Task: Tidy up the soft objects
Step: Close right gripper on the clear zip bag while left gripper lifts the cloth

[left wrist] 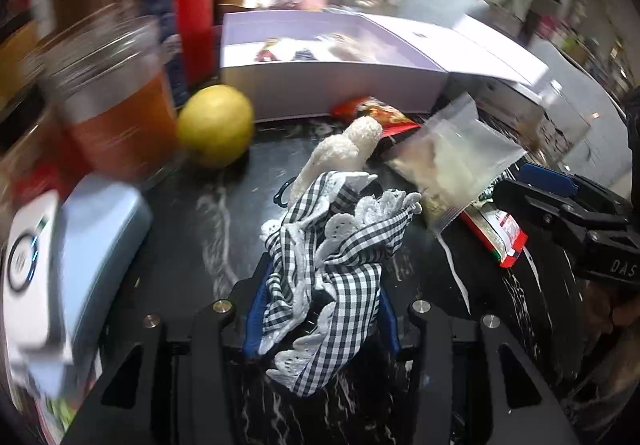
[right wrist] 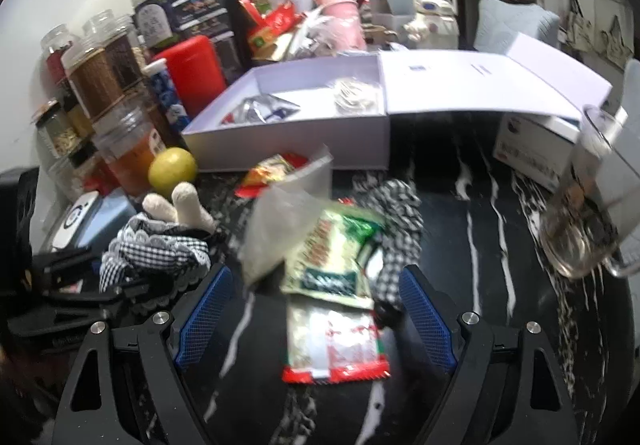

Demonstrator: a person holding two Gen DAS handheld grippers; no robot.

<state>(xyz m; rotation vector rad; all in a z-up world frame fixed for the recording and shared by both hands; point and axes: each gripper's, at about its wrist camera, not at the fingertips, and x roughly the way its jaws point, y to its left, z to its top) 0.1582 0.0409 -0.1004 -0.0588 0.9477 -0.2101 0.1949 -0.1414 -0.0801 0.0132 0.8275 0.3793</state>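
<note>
My left gripper [left wrist: 320, 285] is shut on a soft toy in a black-and-white checked dress [left wrist: 340, 245] with lace trim; its white plush limbs [left wrist: 348, 149] stick out ahead. In the right wrist view the same toy [right wrist: 160, 249] sits at the left, held by the left gripper [right wrist: 92, 285]. My right gripper [right wrist: 316, 273] stands open over the black marble table [right wrist: 480, 245]. A red, green and white snack packet [right wrist: 336, 325] lies between its blue pads [right wrist: 204, 313], untouched. Another checked cloth [right wrist: 400, 221] lies just beyond. An open lilac box [right wrist: 288, 149] holds a few items.
A clear zip bag [right wrist: 288, 213] leans on the packet. A lemon [right wrist: 173, 172], spice jars [right wrist: 96, 81] and a red container [right wrist: 196, 73] crowd the left. A blue-and-white device [left wrist: 80, 245] lies by the left gripper. A glass mug [right wrist: 588, 205] stands at the right.
</note>
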